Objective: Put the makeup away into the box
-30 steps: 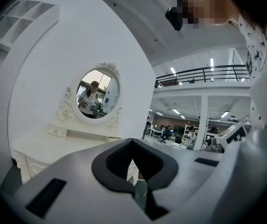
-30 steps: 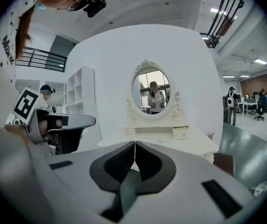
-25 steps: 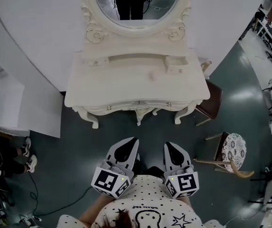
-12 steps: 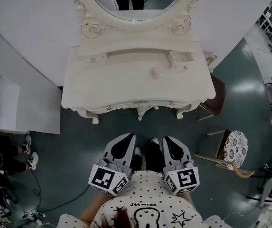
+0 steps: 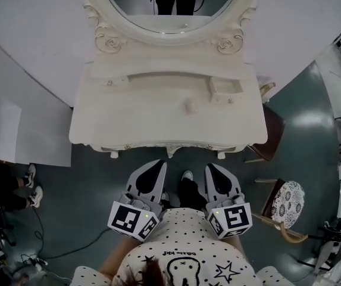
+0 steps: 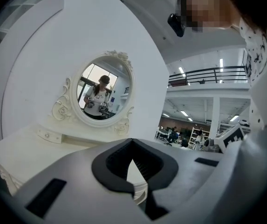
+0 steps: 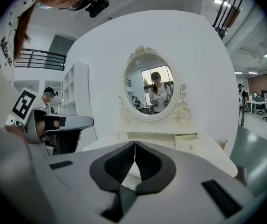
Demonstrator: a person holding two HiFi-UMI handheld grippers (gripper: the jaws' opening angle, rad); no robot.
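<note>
Left gripper (image 5: 158, 163), right gripper (image 5: 211, 167): jaws pressed together, empty, short of dressing table (image 5: 128, 121). Small round makeup item (image 5: 191, 106) on tabletop, near box (image 5: 225, 86), not touching. Hazard: closed jaws nudge item, probably rolling it off edge.

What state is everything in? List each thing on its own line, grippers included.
left gripper: shut, empty, short of the table.
right gripper: shut, empty, short of the table.
round makeup item: lying on the tabletop, outside the box.
box: open at the top, nothing visible inside.
dressing table: upright against the wall.
</note>
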